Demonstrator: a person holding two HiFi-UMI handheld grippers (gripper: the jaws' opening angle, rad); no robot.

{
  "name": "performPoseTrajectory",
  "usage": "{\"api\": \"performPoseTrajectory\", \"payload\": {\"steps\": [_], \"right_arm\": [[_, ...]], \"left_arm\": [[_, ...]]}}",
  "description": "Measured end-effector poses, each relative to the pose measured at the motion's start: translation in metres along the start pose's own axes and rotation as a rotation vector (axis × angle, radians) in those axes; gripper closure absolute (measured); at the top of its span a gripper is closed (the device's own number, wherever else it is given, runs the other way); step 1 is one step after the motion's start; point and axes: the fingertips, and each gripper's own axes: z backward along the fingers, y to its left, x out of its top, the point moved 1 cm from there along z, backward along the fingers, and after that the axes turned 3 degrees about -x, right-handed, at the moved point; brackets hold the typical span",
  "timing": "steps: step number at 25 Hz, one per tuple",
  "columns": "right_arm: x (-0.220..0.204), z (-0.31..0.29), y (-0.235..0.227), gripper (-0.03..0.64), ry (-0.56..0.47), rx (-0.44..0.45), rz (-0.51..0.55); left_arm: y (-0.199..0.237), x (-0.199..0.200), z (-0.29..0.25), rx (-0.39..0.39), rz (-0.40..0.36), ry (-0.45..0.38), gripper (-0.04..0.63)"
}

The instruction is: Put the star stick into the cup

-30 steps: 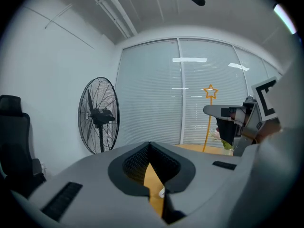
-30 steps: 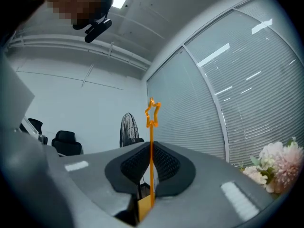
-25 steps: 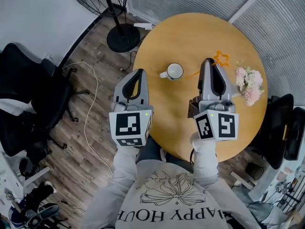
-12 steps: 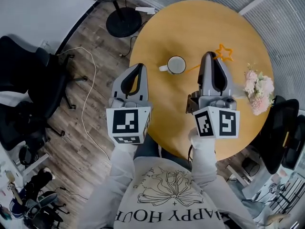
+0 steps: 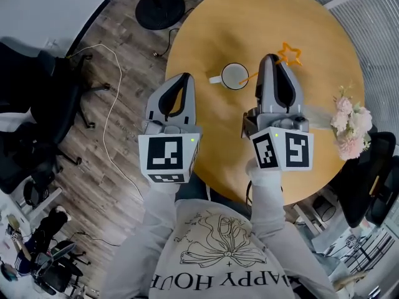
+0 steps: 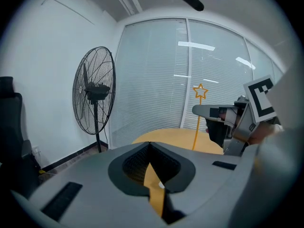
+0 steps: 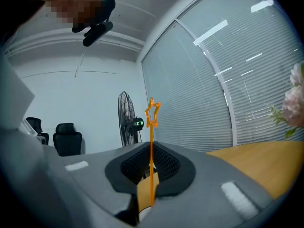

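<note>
The right gripper (image 5: 269, 61) has its fingers clamped on the star stick (image 5: 288, 53), star up, its tail by the cup (image 5: 235, 76) on the bench (image 5: 249, 17), seemingly for dropping in; the left gripper (image 5: 182, 80), closed and empty, hangs clear.

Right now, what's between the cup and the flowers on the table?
The right gripper, shut on the star stick, hangs over the tabletop between cup and flowers; the head view shows it.

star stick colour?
Orange star stick, star outline on top; shows best in the right gripper view.
</note>
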Motion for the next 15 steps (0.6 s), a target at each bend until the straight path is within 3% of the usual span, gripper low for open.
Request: {"api": "performPoseTrajectory", "payload": {"steps": [15], "right_arm": [[-0.081,-0.026,-0.006,0.591,0.155,-0.017,0.006]], "left_arm": [[0.013,-0.047,-0.03,-0.034,0.046,0.089,0.589]]}}
